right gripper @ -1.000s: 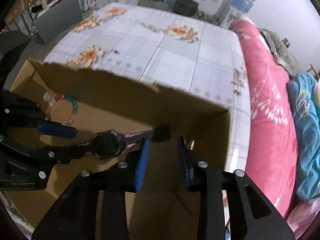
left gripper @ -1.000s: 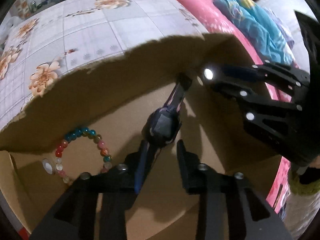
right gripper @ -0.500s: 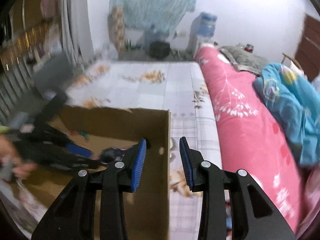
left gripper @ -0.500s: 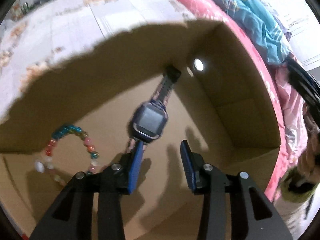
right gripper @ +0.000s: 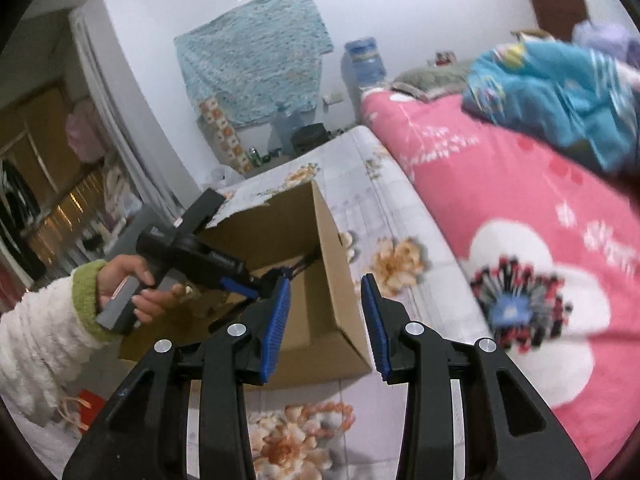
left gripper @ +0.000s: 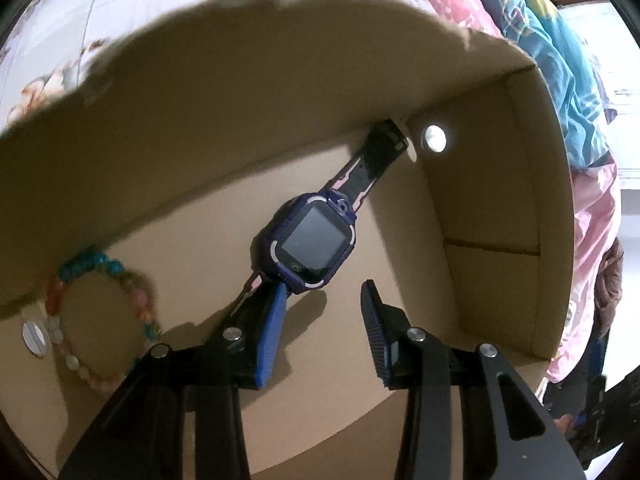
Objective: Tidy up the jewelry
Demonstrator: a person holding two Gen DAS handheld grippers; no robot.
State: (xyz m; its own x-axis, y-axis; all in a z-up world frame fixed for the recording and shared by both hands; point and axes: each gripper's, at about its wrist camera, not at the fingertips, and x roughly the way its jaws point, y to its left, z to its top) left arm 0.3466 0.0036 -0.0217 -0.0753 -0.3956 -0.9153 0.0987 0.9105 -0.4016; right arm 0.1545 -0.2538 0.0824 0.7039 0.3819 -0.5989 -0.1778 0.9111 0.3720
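1. Two pairs of blue-padded fingers are spread apart with nothing between them: the left gripper point(left gripper: 323, 316) sits low inside the open brown cardboard box point(left gripper: 488, 216), and the right gripper point(right gripper: 325, 322) hangs outside the box, above its near corner.
2. Just ahead of the left fingers point(left gripper: 272, 336), the dark blue square-faced smartwatch with a pink-and-black strap point(left gripper: 314, 245) lies flat on the box floor, screen up. Its near strap end runs under the left-hand pad; whether they touch cannot be told. Its far strap end reaches the back corner of the box.
3. To the left of the watch, a bracelet of multicoloured beads point(left gripper: 100, 316) lies in a loop on the box floor, well apart from the watch.
4. From the right wrist view, the person's left hand point(right gripper: 136, 288), in a white fuzzy sleeve with a green cuff, holds the left gripper's handle, pointing it into the box.
5. Under the box is a tabletop with a floral-print cover point(right gripper: 392, 216); beside it lies a pink flowered blanket point(right gripper: 520, 216) with a crumpled blue cloth point(right gripper: 560, 92) on top.
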